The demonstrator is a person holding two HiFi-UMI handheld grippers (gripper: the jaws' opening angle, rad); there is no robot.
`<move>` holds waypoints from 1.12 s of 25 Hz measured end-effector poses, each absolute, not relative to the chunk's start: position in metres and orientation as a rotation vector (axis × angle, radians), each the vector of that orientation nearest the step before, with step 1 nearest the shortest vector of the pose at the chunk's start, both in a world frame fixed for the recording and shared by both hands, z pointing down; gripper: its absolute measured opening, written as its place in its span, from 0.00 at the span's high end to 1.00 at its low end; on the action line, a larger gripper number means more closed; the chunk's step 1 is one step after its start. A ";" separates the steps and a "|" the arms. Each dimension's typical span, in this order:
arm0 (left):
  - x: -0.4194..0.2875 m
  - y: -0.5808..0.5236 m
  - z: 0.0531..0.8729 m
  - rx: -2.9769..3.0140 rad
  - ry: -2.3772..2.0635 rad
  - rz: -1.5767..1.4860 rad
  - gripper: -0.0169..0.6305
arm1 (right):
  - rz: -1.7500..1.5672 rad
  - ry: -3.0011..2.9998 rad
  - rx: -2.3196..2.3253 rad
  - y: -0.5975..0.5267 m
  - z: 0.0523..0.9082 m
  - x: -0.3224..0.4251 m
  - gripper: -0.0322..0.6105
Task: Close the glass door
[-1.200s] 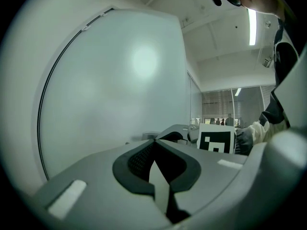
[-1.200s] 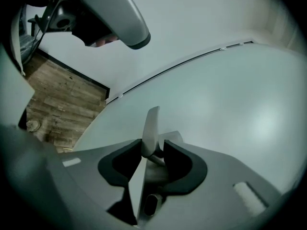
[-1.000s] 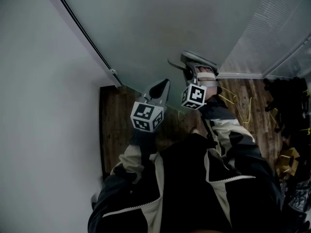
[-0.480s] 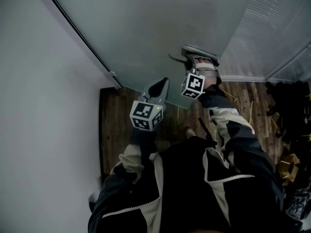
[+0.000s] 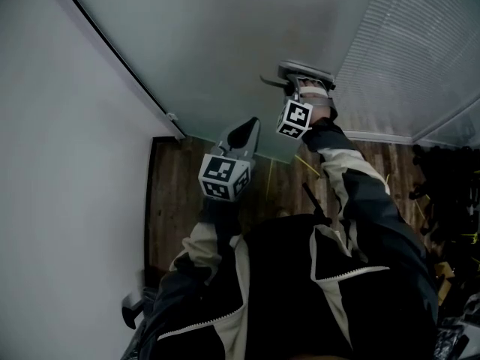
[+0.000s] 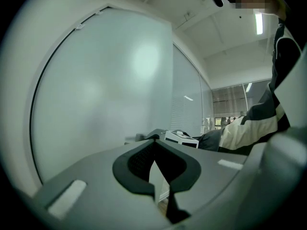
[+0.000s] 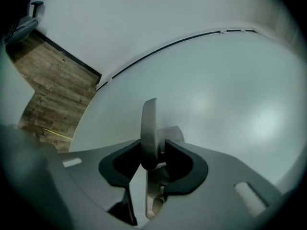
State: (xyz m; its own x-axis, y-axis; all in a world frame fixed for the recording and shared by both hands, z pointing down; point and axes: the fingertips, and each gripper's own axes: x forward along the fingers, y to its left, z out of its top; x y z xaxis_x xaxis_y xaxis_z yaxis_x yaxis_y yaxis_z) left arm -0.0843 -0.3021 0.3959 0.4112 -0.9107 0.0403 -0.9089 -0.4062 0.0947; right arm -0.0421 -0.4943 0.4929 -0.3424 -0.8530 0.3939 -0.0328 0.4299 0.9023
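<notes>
Grey jaws of the right gripper (image 7: pixel 152 150) are clamped on the metal handle (image 7: pixel 148 123) of the glass door (image 5: pixel 225 43), which stands ahead beside the white wall (image 5: pixel 60 163), while the left gripper (image 5: pixel 244 135) hovers pinched together and empty; closing looks not yet finished.

Likely office, glass partitions (image 6: pixel 189 99), strip lights (image 6: pixel 259 23)

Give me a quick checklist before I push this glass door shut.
1. Right gripper on the door handle: ok, jaws closing with the handle between them.
2. Left gripper empty: ok, shut with nothing between its jaws.
3. Left gripper off the glass door: ok, its tips stand apart from the pane.
4. Door fully shut against the wall: cannot tell.
</notes>
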 end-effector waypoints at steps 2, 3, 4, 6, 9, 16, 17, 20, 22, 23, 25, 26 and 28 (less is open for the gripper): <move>-0.079 -0.315 0.393 2.553 -1.662 -0.022 0.97 | -1.030 -1.710 0.760 -0.515 0.494 -0.043 0.74; -0.076 -0.322 0.391 2.550 -1.670 -0.021 0.97 | -1.023 -1.712 0.747 -0.526 0.494 -0.044 0.73; -0.073 -0.329 0.390 2.545 -1.678 -0.025 0.97 | -1.023 -1.711 0.734 -0.537 0.493 -0.045 0.73; -0.065 -0.335 0.387 2.532 -1.701 -0.041 0.97 | -1.031 -1.704 0.715 -0.552 0.493 -0.043 0.73; -0.057 -0.337 0.385 2.529 -1.729 -0.044 0.97 | -1.037 -1.697 0.724 -0.569 0.494 -0.039 0.73; -0.059 -0.345 0.399 2.447 -1.791 0.000 0.97 | -1.055 -1.690 0.714 -0.621 0.494 -0.041 0.73; -0.061 -0.347 0.402 2.432 -1.799 0.002 0.97 | -1.055 -1.683 0.708 -0.629 0.495 -0.042 0.73; -0.069 -0.349 0.406 2.403 -1.831 0.006 0.97 | -1.062 -1.675 0.711 -0.646 0.494 -0.044 0.73; -0.072 -0.352 0.403 2.396 -1.856 0.013 0.97 | -1.062 -1.677 0.714 -0.657 0.491 -0.046 0.73; -0.073 -0.354 0.403 2.390 -1.864 0.014 0.97 | -1.059 -1.680 0.711 -0.663 0.490 -0.047 0.73; -0.073 -0.356 0.409 2.366 -1.865 0.014 0.97 | -1.051 -1.682 0.697 -0.673 0.493 -0.047 0.73; -0.074 -0.357 0.414 2.352 -1.864 0.016 0.97 | -1.048 -1.681 0.689 -0.676 0.497 -0.047 0.73; -0.076 -0.359 0.419 2.331 -1.874 0.022 0.97 | -1.053 -1.685 0.683 -0.683 0.501 -0.049 0.73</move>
State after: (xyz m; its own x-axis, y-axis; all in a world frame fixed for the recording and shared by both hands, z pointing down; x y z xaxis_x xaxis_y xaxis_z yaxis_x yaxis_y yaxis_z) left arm -0.0762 -0.3592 0.4191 0.2193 -0.9700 0.1052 -0.9721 -0.2081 0.1080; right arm -0.0492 -0.6831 0.5007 -0.3463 -0.8249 0.4468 0.0402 0.4628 0.8855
